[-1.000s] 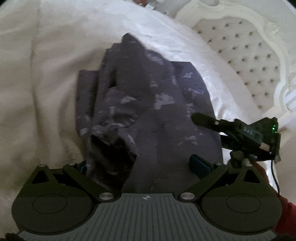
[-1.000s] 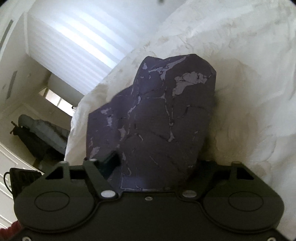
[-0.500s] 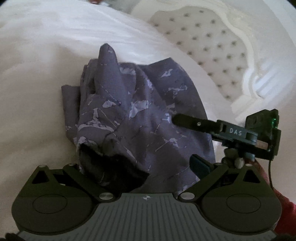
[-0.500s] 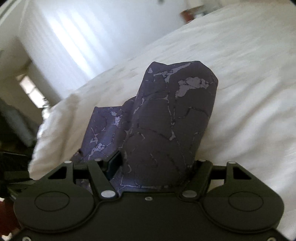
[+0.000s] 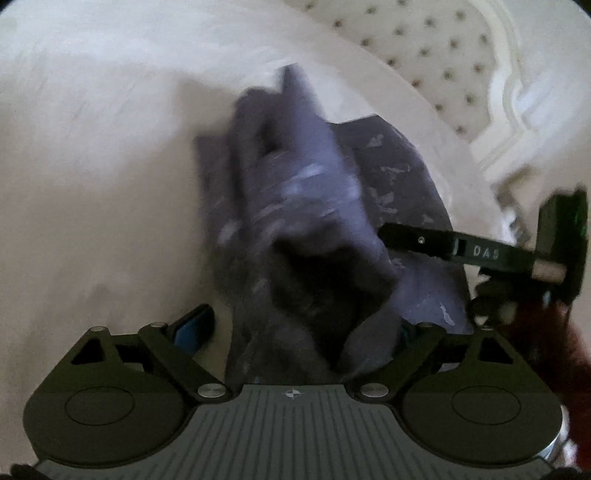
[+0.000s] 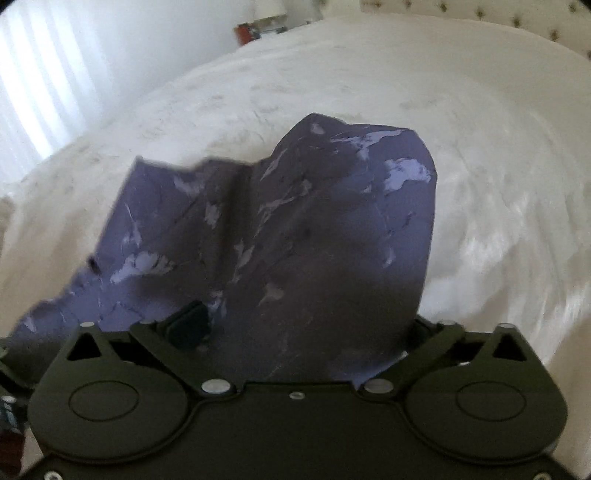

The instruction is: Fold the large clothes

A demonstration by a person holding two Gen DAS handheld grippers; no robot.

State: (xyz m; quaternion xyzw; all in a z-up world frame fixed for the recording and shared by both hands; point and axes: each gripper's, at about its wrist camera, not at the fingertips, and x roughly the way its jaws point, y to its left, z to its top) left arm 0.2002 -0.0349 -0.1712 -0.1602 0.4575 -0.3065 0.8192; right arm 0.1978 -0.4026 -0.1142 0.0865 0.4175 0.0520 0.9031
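A dark purple garment [image 5: 314, 206] with pale marbled marks lies bunched on the white bed [image 5: 92, 184]. In the left wrist view the cloth runs between my left gripper's [image 5: 299, 332] fingers, which stand wide apart; the left pad [image 5: 194, 326] is bare and the right one is hidden by cloth. The right gripper's finger [image 5: 417, 242] reaches in over the garment's right edge. In the right wrist view the garment [image 6: 295, 236] rises as a fold from my right gripper [image 6: 299, 332]; its fingers stand wide apart with cloth draped between them.
A cream tufted headboard [image 5: 443, 55] with a carved frame stands at the bed's far right. In the right wrist view a bright curtained window [image 6: 40, 74] is at the left and a small red object [image 6: 245, 31] sits beyond the bed.
The left gripper's jaws opened wider and its left pad came off the cloth. Both grippers swung and the garment shifted; the right view now looks across the bed.
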